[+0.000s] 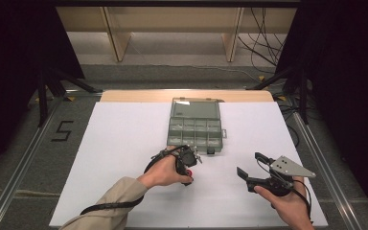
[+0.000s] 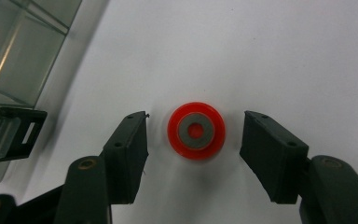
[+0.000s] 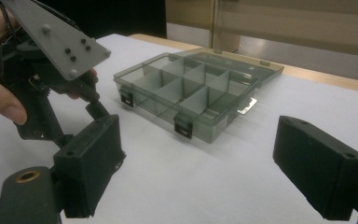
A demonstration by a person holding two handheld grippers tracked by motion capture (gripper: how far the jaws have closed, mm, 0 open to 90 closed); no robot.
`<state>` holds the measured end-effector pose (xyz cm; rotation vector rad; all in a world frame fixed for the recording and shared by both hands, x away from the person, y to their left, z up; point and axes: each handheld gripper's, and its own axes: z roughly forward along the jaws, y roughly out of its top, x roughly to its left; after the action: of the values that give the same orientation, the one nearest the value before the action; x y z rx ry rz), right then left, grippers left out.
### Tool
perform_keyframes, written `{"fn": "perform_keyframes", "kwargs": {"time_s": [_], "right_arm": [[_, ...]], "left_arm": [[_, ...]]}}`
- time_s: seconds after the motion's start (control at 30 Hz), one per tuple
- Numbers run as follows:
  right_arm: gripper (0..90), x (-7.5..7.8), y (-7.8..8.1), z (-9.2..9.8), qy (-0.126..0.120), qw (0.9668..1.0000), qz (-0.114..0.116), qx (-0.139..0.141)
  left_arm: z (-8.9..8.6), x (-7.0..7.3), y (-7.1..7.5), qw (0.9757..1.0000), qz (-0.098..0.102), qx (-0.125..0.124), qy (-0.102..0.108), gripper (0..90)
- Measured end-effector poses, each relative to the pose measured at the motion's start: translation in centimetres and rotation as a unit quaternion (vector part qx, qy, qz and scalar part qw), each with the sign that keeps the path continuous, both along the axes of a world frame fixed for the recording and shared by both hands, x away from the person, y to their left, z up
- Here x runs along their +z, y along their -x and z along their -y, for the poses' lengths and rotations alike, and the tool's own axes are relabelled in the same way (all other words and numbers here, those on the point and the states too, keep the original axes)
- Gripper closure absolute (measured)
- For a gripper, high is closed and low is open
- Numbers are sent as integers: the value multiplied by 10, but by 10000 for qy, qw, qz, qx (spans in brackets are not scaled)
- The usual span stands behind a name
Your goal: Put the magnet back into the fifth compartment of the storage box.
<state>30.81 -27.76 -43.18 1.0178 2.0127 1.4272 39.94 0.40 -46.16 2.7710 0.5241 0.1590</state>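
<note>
Upper middle of my high view: an open compartment box (image 1: 194, 127) on the white bench (image 1: 120, 143).

A lab-style recording bay: white-covered bench (image 1: 124, 143) on a metal rail frame (image 1: 21, 163), black curtains (image 1: 9, 48) either side, tripod legs (image 1: 45, 93), loose cables (image 1: 261, 40) far right, a floor number marking (image 1: 62, 130).

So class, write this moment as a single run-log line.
left claw: open, straddling red wheel, no contact | right claw: open, empty | organiser box: lid open
</note>
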Motion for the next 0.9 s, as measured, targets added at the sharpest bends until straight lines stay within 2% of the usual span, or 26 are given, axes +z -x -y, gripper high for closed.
{"fn": "perform_keyframes", "kwargs": {"time_s": [0.13,0.2,0.3,0.47,0.5,0.67,0.7,0.77,0.83,0.9], "right_arm": [[162,0,0,0,22,10000,-9,-15],[163,-1,-1,0,-53,10000,16,17],[164,0,0,0,25,10000,-12,-13],[166,-1,-1,0,-71,10000,22,22],[166,0,0,1,15,10000,-11,-1],[167,0,1,2,63,10000,-35,-35],[167,-1,0,1,7,10000,16,-49],[168,0,1,2,75,10000,-47,-42],[168,-1,0,1,-17,10000,-51,-11],[168,-2,-1,1,1,10000,-6,42]], "left_arm": [[3,1,-1,9999,-122,-7,-55,465],[4,1,-3,9997,-240,-17,-103,500],[5,2,-4,9992,-361,19,-141,541],[7,3,-5,9987,-455,60,-239,616],[8,3,-5,9986,-460,76,-241,620],[9,4,-4,9986,-435,148,-275,627],[8,3,-4,9987,-417,163,-236,628],[5,3,-2,9989,-383,201,-153,629],[3,3,-1,9991,-342,200,-116,629],[2,3,0,9993,-306,207,-71,629]]}}
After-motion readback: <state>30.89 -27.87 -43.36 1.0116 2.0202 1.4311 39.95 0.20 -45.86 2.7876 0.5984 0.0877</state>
